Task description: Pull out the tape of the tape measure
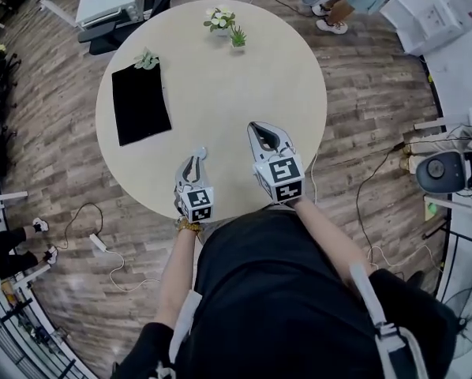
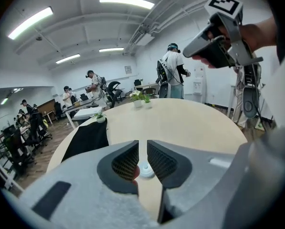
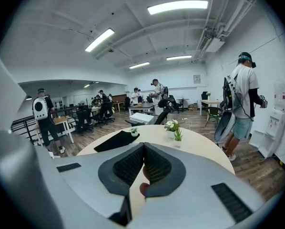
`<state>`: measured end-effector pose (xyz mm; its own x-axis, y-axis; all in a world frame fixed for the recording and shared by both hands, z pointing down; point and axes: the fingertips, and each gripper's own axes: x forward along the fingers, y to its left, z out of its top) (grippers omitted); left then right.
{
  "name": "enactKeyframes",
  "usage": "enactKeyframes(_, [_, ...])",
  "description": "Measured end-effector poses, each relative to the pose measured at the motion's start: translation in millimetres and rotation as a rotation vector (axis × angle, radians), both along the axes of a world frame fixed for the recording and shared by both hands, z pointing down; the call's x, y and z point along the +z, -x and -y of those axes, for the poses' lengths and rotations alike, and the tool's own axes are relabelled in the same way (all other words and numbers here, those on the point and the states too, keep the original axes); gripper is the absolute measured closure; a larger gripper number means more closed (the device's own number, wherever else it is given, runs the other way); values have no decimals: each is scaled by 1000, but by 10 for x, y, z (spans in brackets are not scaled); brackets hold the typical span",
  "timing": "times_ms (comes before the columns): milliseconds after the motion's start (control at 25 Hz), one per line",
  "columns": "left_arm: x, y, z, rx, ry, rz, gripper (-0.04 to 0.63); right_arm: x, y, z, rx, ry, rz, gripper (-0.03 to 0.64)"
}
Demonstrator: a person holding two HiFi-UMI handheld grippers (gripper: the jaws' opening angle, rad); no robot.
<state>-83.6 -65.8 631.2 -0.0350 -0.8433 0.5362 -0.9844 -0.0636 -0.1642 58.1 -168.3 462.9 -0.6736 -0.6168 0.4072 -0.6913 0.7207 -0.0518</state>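
Where the left tool (image 2: pixel 143 148) points, the tape measure (image 2: pixel 146 170) lies just ahead.

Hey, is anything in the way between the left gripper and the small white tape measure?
Nothing visible does. The tape measure lies on the table just past the left gripper, showing through the narrow gap between its fingers; the black mat and potted plants sit farther off.

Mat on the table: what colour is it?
The mat is black, clearest in the head view.
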Motion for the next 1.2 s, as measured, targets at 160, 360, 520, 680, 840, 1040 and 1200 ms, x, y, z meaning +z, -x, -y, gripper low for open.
enactKeyframes(160, [282, 83, 62, 22, 66, -25, 487, 62, 55, 7, -6, 7, -37, 617])
enactKeyframes(360, [582, 35, 199, 18, 138, -140, 439, 191, -52, -24, -21, 33, -87, 617])
enactKeyframes(520, [777, 100, 253, 28, 202, -165, 392, 276, -42, -19, -7, 47, -101, 617])
enactKeyframes(680, [993, 96, 267, 28, 282, -158, 324, 255, -93, 12, 3, 38, -110, 617])
enactKeyframes(840, [1125, 103, 251, -7, 346, -173, 321, 251, -207, 33, 19, 38, -110, 617])
enactKeyframes(1040, [1141, 105, 280, -31, 382, -243, 346, 247, -317, 65, 50, 39, -114, 617])
enactKeyframes(1200, [1137, 132, 232, -69, 390, -258, 371, 183, -321, 61, 50, 22, -101, 617])
